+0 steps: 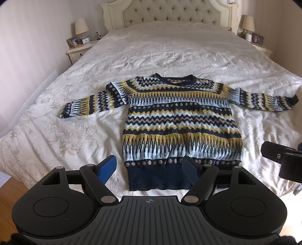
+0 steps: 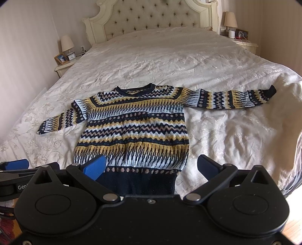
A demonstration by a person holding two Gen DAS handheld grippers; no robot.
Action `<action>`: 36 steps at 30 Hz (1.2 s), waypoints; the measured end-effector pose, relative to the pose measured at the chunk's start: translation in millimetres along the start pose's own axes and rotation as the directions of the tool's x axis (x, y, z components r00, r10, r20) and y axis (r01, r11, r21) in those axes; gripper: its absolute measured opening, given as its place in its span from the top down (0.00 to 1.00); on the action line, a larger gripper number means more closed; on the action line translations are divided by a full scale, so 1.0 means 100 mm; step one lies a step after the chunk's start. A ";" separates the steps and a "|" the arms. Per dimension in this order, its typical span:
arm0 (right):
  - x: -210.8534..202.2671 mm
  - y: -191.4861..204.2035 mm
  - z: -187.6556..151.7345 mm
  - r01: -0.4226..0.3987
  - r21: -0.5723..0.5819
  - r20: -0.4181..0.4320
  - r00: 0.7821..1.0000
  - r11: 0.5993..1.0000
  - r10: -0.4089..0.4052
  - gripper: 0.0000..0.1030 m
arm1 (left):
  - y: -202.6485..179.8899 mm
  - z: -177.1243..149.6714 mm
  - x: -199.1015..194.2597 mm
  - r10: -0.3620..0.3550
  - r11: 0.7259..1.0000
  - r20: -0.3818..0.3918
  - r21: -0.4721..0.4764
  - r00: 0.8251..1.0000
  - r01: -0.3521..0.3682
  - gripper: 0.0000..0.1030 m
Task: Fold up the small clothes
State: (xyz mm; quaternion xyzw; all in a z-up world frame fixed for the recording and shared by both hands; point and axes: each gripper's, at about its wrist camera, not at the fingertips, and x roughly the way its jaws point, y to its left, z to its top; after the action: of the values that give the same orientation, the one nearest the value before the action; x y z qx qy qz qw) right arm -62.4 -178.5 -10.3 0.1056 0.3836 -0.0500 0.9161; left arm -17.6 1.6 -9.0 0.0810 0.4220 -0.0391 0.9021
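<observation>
The sweater (image 1: 181,120) lies flat on the bed (image 1: 169,47), near the bed's foot edge. Its front is up, its neck points to the headboard (image 1: 169,13), and both sleeves are spread out to the sides. Its dark bottom band is close to the foot edge. No part is folded yet, so I think the whole job is still to do: sleeves in, then the body folded over.

The left gripper (image 1: 149,167) hangs over the bottom band with its jaws wide and nothing in them. One finger is over the band and the other is over the bare cover. The right gripper (image 2: 151,167) is also wide and holds nothing, just above the band.

The right sleeve reaches close to the bed's side edge. Past the neck there is lots of bare cover, up to the headboard.
</observation>
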 end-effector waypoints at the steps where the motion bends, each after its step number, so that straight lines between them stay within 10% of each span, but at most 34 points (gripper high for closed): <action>1: 0.00 0.00 0.00 0.000 0.000 0.000 1.000 1.000 0.000 0.01 | 0.00 0.00 0.01 -0.001 1.000 0.000 0.000 1.000 0.001 0.27; 36: 0.19 0.07 0.09 -0.006 -0.004 -0.022 1.000 1.000 0.006 0.01 | 0.04 0.12 0.20 -0.013 1.000 -0.042 -0.003 0.999 0.013 0.27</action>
State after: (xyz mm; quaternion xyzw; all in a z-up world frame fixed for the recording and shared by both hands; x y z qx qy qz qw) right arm -42.2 -173.7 -16.7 0.1052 0.3935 -0.0454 0.9122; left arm 5.3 3.0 -16.5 0.0777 0.4414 -0.0427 0.8929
